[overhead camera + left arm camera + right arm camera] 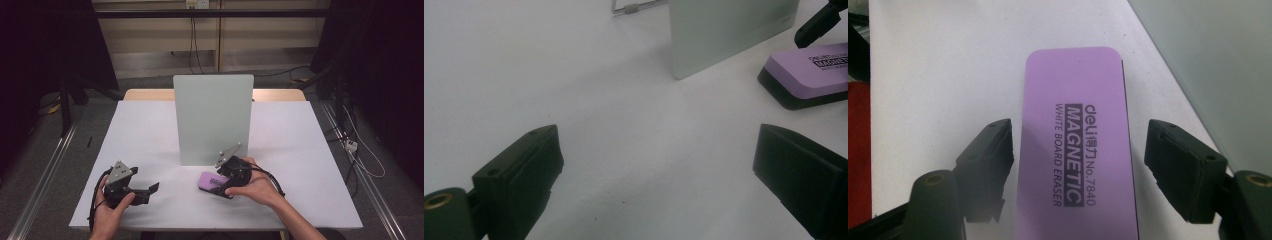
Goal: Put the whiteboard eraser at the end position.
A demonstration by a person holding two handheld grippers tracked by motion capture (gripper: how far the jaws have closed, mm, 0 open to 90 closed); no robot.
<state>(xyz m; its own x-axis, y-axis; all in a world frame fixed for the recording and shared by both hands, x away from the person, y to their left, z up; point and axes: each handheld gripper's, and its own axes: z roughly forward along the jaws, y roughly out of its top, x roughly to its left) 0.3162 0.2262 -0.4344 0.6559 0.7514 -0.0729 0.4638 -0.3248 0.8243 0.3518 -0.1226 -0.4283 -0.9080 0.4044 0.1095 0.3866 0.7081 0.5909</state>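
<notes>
A purple magnetic whiteboard eraser (207, 179) (811, 65) (1073, 100) with a black base lies flat on the white table, just in front of the upright whiteboard (212, 117). My right gripper (218, 186) (1078, 130) sits low over the eraser's near end. Its jaws stand one on each side of the eraser with a small gap at each pad, so it is open. My left gripper (150, 189) (654, 145) rests near the table's front left, open, with only bare table between its jaws. It points toward the eraser.
The whiteboard (724, 30) (1218, 65) stands mid-table on a wire stand (629, 7). The white tabletop (300, 150) has free room on both sides. Metal rails and cables run along the floor beside the table. Something red (858, 150) shows past the table edge.
</notes>
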